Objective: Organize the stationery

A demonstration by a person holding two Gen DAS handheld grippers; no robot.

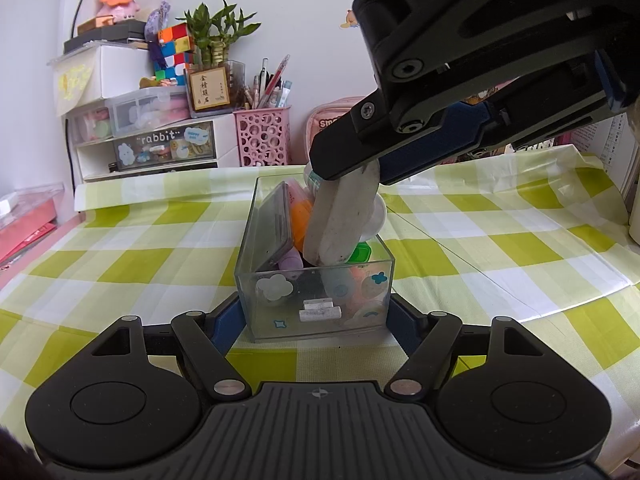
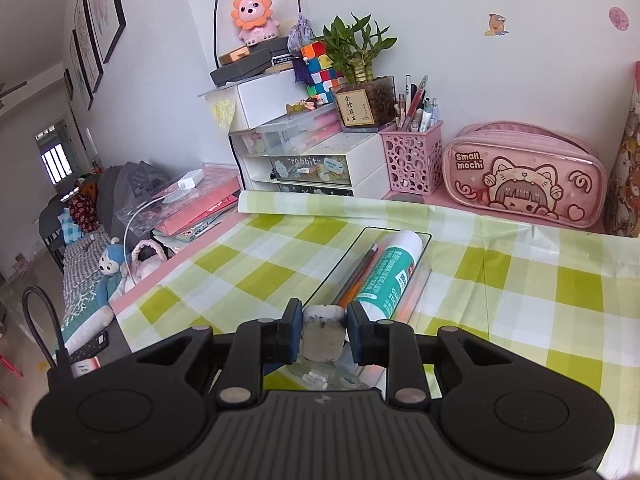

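A clear plastic box [image 1: 316, 300] full of small stationery stands on the checked tablecloth. My left gripper [image 1: 316, 320] has its jaws on both sides of the box's near end and holds it. My right gripper [image 1: 348, 176] comes in from the upper right, shut on a dirty white eraser [image 1: 340, 220], whose lower end dips into the box. In the right wrist view the eraser [image 2: 323, 332] sits between the blue pads [image 2: 296, 332]. A clear tray [image 2: 425, 240] beyond holds a green-and-white glue stick [image 2: 390, 272] and pencils [image 2: 356, 276].
A pink pen holder [image 2: 412, 160], white drawer unit [image 2: 312, 168], plant [image 2: 356, 60] and pink pencil case [image 2: 524, 176] line the back wall. The table's left edge [image 2: 168, 276] drops off to the floor. Green checked cloth [image 1: 500, 240] covers the table.
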